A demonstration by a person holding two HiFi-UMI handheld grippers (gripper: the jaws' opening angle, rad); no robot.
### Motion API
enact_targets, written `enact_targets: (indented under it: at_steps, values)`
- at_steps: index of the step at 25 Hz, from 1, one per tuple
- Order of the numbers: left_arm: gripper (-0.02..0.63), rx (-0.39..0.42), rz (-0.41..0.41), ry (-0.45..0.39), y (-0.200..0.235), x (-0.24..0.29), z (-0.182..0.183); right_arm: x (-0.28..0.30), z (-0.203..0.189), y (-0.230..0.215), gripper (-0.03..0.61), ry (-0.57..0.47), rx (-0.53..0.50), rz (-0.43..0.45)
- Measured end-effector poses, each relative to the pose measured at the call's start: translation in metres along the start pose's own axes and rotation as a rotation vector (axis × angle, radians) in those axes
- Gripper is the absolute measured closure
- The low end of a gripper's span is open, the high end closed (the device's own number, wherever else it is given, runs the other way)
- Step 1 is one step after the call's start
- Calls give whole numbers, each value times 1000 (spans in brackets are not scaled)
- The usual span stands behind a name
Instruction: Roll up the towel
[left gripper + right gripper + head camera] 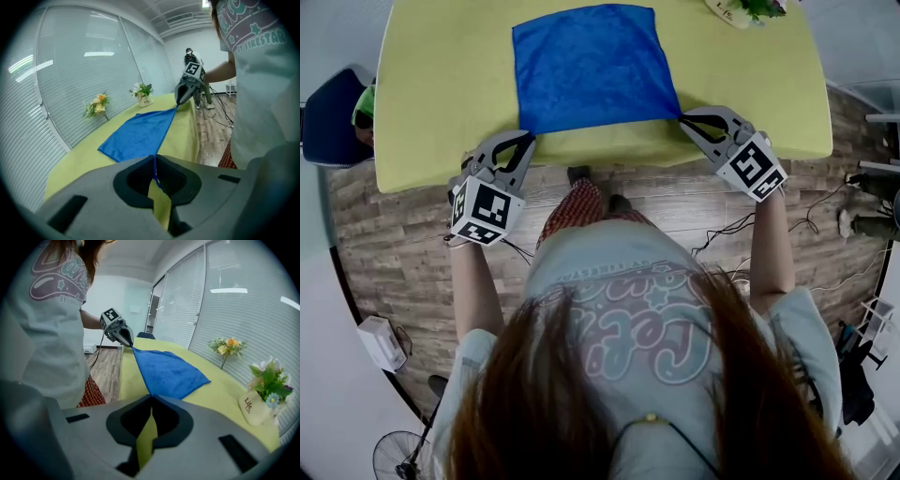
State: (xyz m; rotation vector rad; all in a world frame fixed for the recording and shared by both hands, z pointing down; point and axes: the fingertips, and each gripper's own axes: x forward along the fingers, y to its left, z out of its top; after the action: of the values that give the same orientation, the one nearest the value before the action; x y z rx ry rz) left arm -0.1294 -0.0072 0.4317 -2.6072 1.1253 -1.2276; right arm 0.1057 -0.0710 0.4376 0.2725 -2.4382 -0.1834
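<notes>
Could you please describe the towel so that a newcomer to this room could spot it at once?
Find the large table covered in yellow-green cloth. On it lies the towel, a flat square whose two near corners are pinched by the left gripper and right gripper. It is the only bright blue thing there; the flowers stand apart at the far edge.

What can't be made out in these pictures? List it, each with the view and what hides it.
- Head view: near corners of the towel, covered by the left tongs and right tongs shut on them.
- Head view: the flower pot, cut off by the top edge.
- Right gripper view: the flower pot's print, too small to read fully.
- Head view: far edge of the table, out of frame.
</notes>
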Motion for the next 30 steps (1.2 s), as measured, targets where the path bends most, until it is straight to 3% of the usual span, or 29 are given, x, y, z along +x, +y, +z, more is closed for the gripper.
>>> enact_targets:
  at_steps: [11, 21, 27, 30]
  values:
    - [593, -17, -4, 40, 22, 15, -4, 21, -6, -24, 561, 46, 3, -4]
    - [592, 51, -1, 84, 36, 26, -12, 33, -9, -37, 557, 102, -25, -25]
    - [592, 71, -1, 107, 43, 31, -15, 34, -17, -51, 540, 146, -38, -81]
    - [591, 26, -16, 87, 45, 30, -14, 33, -23, -54, 525, 142, 9, -95]
